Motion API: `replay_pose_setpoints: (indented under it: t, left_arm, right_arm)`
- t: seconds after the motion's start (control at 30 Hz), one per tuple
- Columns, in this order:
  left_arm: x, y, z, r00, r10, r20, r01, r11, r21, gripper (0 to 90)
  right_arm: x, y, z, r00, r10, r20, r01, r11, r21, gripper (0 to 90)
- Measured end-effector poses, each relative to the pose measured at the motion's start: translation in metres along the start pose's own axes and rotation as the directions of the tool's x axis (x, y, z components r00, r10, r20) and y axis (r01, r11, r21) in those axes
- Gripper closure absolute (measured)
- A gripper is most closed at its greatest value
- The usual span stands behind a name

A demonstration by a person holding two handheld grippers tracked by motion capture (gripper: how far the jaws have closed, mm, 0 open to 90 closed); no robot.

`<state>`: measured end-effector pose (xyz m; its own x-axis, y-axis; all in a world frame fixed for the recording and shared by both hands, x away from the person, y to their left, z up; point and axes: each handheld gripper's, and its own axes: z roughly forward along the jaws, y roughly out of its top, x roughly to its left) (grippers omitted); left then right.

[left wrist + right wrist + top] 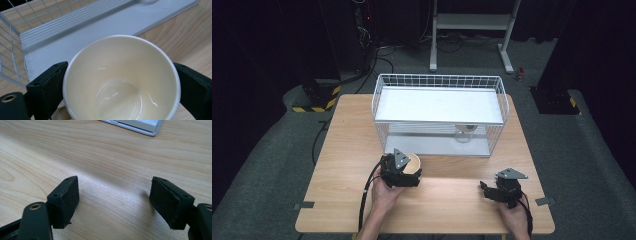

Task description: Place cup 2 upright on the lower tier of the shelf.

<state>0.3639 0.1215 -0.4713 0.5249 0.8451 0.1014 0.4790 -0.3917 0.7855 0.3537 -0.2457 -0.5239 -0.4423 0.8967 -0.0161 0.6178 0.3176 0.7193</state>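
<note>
Cream cup (122,80) sits clamped between my left gripper (404,172) jaws, just in front of the wire basket (379,100); right gripper (115,202) hangs wide over the counter (100,157).

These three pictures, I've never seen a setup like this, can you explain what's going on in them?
A person sits at a wooden table with a hand-held gripper in each hand. One picture looks down from above; the other two come from small cameras riding on each gripper, looking along its black jaws. On the table stands a white wire basket with a shelf, and a clear glass sits on its lower level. The left gripper has its jaws on either side of a cream cup, hugging its rim. The right gripper rests over bare wood, jaws open with nothing between them.
</note>
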Motion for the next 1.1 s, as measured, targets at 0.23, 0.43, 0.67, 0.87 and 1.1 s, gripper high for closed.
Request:
replay_pose_setpoints:
  t: [0.23,0.43,0.67,0.87,1.1]
  left_arm:
    - [-0.0017,-0.0022,0.0013,0.9999,0.000,-0.012,0.000,0.9999,-0.011,7.3]
    - [-0.0018,-0.0029,0.0018,1.0000,0.004,-0.009,-0.004,0.9999,-0.012,7.3]
    - [0.0013,-0.0034,0.0003,0.9988,-0.045,0.018,0.046,0.9983,-0.035,8.9]
    - [0.0009,-0.0029,-0.0002,0.9986,-0.049,0.020,0.050,0.9979,-0.040,9.5]
    - [0.0010,-0.0025,-0.0005,0.9987,-0.045,0.022,0.046,0.9981,-0.042,9.7]
  right_arm:
    - [0.0000,0.0000,0.0000,1.0000,0.000,0.000,0.000,1.0000,0.000,23.8]
    - [0.0000,0.0000,0.0000,1.0000,0.000,0.000,0.000,1.0000,0.000,23.8]
    - [0.0000,0.0000,0.0000,1.0000,0.000,0.000,0.000,1.0000,0.000,23.8]
    - [0.0000,0.0000,0.0000,1.0000,0.000,0.000,0.000,1.0000,0.000,23.8]
    - [0.0000,0.0000,0.0000,1.0000,0.000,0.000,0.000,1.0000,0.000,23.8]
